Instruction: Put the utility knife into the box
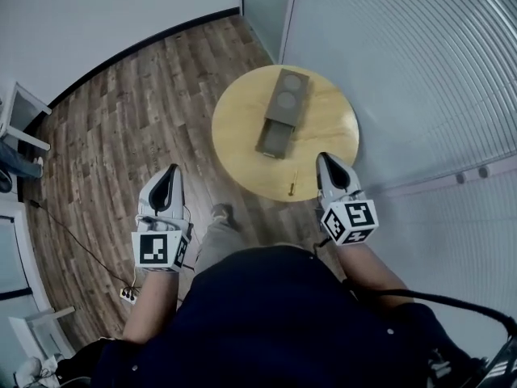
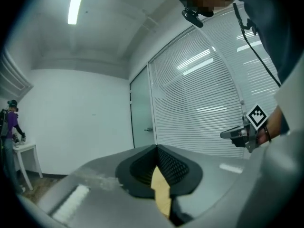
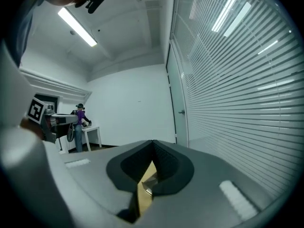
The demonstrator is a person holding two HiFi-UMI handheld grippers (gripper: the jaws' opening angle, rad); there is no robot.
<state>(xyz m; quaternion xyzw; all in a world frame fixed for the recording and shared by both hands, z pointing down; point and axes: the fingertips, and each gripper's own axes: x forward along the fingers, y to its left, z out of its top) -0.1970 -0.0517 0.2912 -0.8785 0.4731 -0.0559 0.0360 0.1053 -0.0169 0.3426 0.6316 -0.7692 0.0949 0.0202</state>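
Here, the utility knife [image 1: 292, 183] lies near the front edge of the round tabletop [image 1: 241, 124], apart from the box [image 1: 283, 111] at its middle. My right tongs [image 1: 325, 162] hang just beside the knife, jaws together and empty. My left tongs [image 1: 170, 172] are over the floor, likewise closed on nothing. For a clean pick, I judge the right tongs must open first, then straddle the slim knife squarely across its width.

Round wooden table [image 1: 333, 113] on plank floor [image 1: 145, 111]: grey box [image 1: 283, 110] mid-top, utility knife [image 1: 293, 183] near front edge.
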